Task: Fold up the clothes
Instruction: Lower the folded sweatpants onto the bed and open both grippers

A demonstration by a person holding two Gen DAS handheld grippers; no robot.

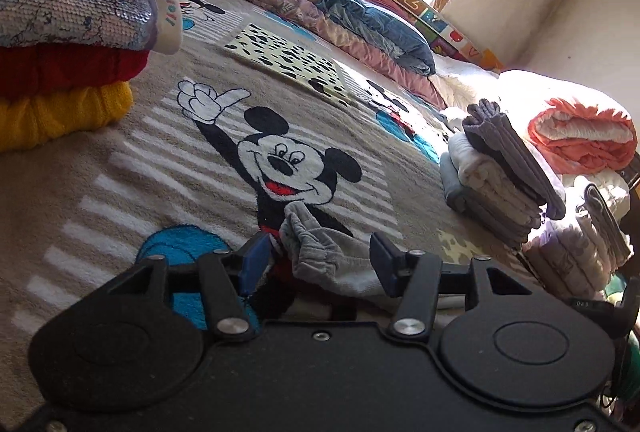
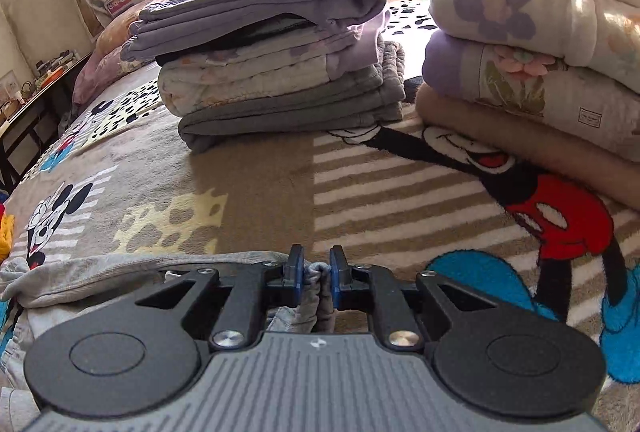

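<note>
A light grey garment with an elastic waistband (image 1: 320, 252) lies on a Mickey Mouse blanket (image 1: 168, 152). My left gripper (image 1: 318, 258) is open, its jaws wide apart on either side of the waistband, low over the blanket. In the right wrist view the same grey garment (image 2: 100, 272) stretches to the left. My right gripper (image 2: 316, 272) is shut on a bunched corner of it, low over the blanket (image 2: 360, 192).
A stack of yellow, red and sequinned clothes (image 1: 60, 72) stands at the left. Folded stacks (image 1: 500, 176) stand at the right, also seen ahead in the right wrist view (image 2: 280, 72) beside a taller pile (image 2: 540, 52). Pillows (image 1: 360, 20) line the far side. An orange quilt (image 1: 580, 136) lies right.
</note>
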